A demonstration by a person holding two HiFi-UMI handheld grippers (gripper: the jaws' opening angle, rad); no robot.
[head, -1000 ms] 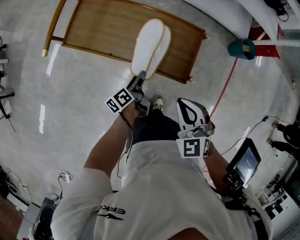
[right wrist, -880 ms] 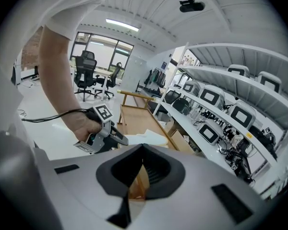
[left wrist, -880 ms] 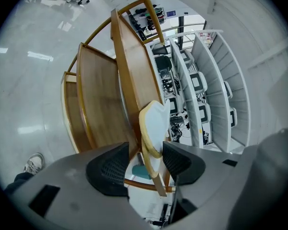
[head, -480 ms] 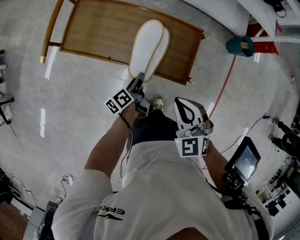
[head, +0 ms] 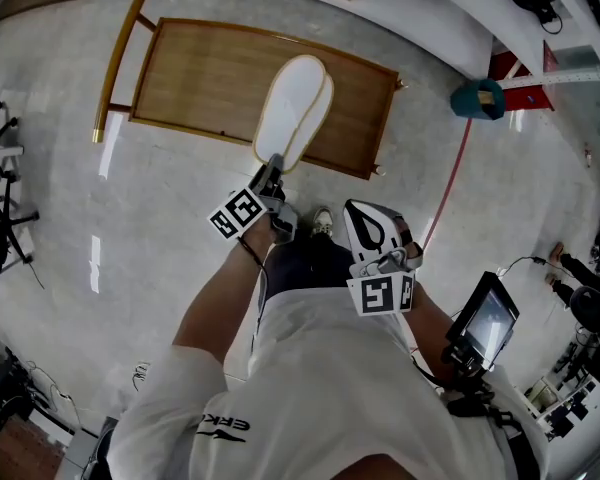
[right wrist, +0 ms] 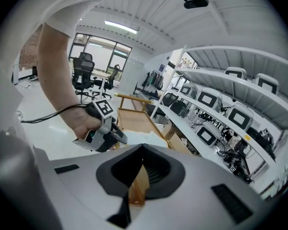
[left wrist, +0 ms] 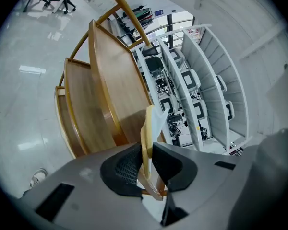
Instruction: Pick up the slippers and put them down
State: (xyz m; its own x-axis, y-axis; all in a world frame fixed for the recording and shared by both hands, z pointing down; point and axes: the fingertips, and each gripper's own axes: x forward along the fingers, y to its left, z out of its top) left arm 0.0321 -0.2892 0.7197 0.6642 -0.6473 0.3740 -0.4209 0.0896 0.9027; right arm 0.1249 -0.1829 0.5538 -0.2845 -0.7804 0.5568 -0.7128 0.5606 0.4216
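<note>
Got a pair of white slippers [head: 292, 108] stacked one on the other and pinched at the near end by the left gripper [head: 271, 168], right over the near edge of a wooden rack [head: 200, 73] with a gold-coloured frame. Been squeezing those jaws in just now and ended up narrow, pads pressed on the cream-trimmed edge from both sides in the left gripper view, so definitely a grip on the pair. Stretching away from the jaws across the rack's top toward its far side. Can't tell resting on the wood from hanging just above it, honestly. Seeing lower boards [left wrist: 79, 109] stepped under the top one in the left gripper view too. Holding the right gripper [head: 368, 216] back near the body, well apart from the slippers, just right of a shoe [head: 322, 220] on the grey floor [head: 160, 228]. Looking down its own view: jaws closed tip to tip with nothing caught in them, only a sliver of rack showing behind them lower down. Also catching the left hand [right wrist: 81, 121] and its marker cube [right wrist: 102, 107] from there, plus white shelves [right wrist: 221, 95] loaded with small monitors [right wrist: 240, 116] and a few office chairs [right wrist: 84, 71] further back. Off to the right in the head view: a teal thing [head: 478, 98] near a red line [head: 448, 188] on the floor, and a little screen [head: 488, 326] by the right elbow.
</note>
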